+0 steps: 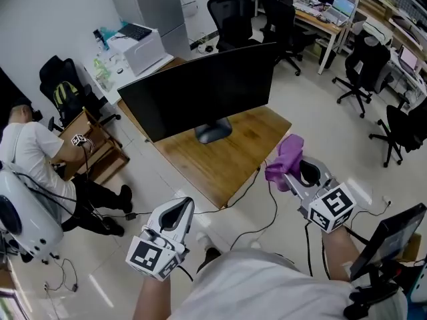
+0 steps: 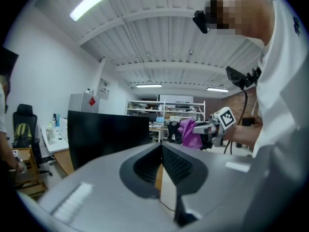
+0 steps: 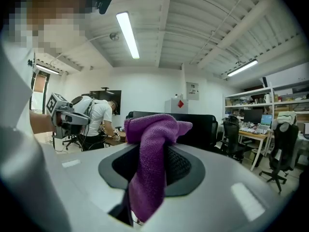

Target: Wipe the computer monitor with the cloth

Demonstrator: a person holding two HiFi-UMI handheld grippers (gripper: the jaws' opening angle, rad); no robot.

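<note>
Wooden tabletop [image 1: 237, 153] bears a wide black monitor [image 1: 200, 93]. At its four o'clock the right gripper [image 1: 291, 173] pinches a purple knit cloth [image 1: 287, 153]. At seven o'clock the left gripper [image 1: 181, 207] has its jaws pressed together, empty.

Open-plan office. In the head view, black swivel chairs [image 1: 230, 15] and long desks [image 1: 313, 17] with laptops [image 1: 343, 7] stand from 12 to 3 o'clock, a wooden desk [image 1: 240, 152] bears a monitor [image 1: 200, 92] at centre, and a person [image 1: 30, 152] works at 9 o'clock. In the right gripper view, stocked shelving [image 3: 256, 105] stands at 3 o'clock and tube lights [image 3: 128, 35] hang at 11 o'clock.
</note>
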